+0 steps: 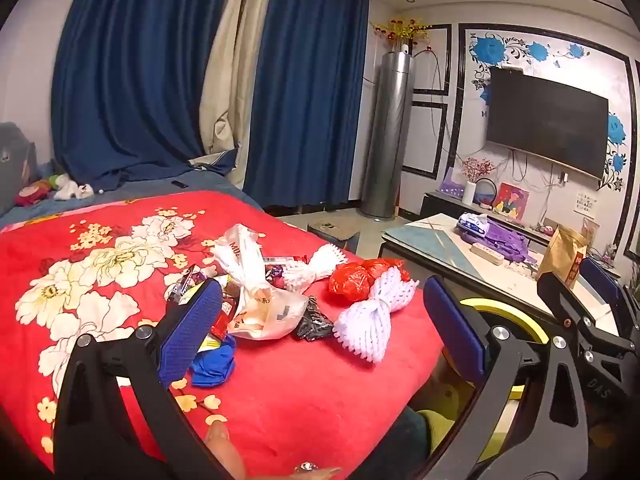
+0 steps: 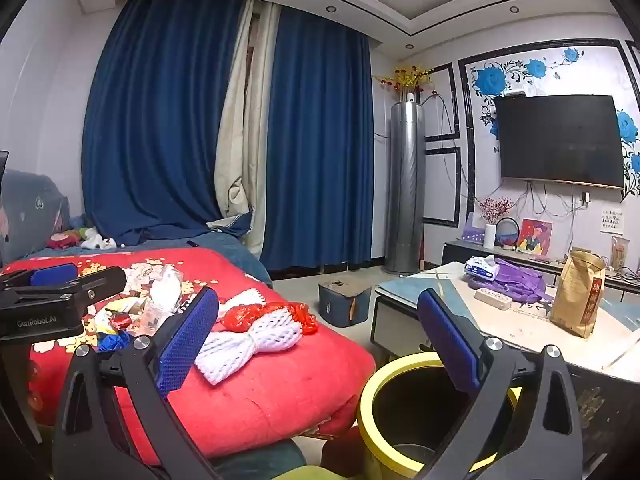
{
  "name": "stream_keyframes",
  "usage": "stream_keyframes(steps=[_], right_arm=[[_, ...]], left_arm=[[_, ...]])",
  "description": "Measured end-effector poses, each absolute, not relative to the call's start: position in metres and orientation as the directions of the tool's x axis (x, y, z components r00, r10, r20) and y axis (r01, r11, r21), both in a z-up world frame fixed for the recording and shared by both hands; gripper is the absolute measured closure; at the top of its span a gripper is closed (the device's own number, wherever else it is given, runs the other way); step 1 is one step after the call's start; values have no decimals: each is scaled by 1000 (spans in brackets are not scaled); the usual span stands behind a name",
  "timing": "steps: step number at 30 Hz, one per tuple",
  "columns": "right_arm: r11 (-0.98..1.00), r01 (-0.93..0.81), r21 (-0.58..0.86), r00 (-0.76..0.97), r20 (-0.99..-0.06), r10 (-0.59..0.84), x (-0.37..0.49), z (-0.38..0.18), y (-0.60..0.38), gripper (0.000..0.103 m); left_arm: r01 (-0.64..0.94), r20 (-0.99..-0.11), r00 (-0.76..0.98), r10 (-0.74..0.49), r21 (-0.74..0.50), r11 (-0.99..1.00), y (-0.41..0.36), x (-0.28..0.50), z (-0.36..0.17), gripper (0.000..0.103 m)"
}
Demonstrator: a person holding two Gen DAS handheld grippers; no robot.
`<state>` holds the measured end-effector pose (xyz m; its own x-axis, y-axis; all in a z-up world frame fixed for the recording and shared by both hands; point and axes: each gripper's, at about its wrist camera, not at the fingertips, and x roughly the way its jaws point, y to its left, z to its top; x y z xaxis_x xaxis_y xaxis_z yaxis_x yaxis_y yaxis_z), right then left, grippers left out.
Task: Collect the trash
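Trash sits heaped on the red floral quilt (image 1: 280, 400) in front of you: a crumpled white plastic bag (image 1: 256, 292), a red plastic bag (image 1: 352, 280), two white foam fruit nets (image 1: 372, 320) bunched at the middle, a black foil wrapper (image 1: 314, 324), a blue scrap (image 1: 214, 364) and small snack wrappers (image 1: 188, 282) mixed in. Your left gripper (image 1: 324, 322) hovers over that pile, tipped slightly down, its blue-padded fingers (image 1: 192, 332) spread wide with nothing pinched between them; the white bag and one foam net lie in the gap but below the pads. Your right gripper (image 2: 320, 344) is off to the side, almost level, fingers (image 2: 186, 342) just as wide and empty. One foam net (image 2: 248, 340) and the red bag (image 2: 260, 314) show near the quilt's edge in its view. Below its right finger stands the round yellow-rimmed bin (image 2: 366, 396), dark inside, on the floor between the quilt and the pale low table (image 2: 520, 332). On that table you have a brown paper bag (image 2: 578, 292), a purple cloth bag (image 2: 516, 280) and a white power strip (image 2: 493, 298).
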<state>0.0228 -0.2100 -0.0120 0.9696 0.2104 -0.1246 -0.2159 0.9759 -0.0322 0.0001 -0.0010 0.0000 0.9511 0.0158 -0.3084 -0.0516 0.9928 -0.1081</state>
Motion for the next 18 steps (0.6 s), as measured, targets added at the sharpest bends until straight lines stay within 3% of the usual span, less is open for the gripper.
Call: stream_keyframes(steps=[18], right_arm=[[977, -210, -34, 969, -138, 204, 24, -15, -214, 6]], left_arm=[[-45, -306, 952, 9, -112, 993, -2, 0, 0, 11]])
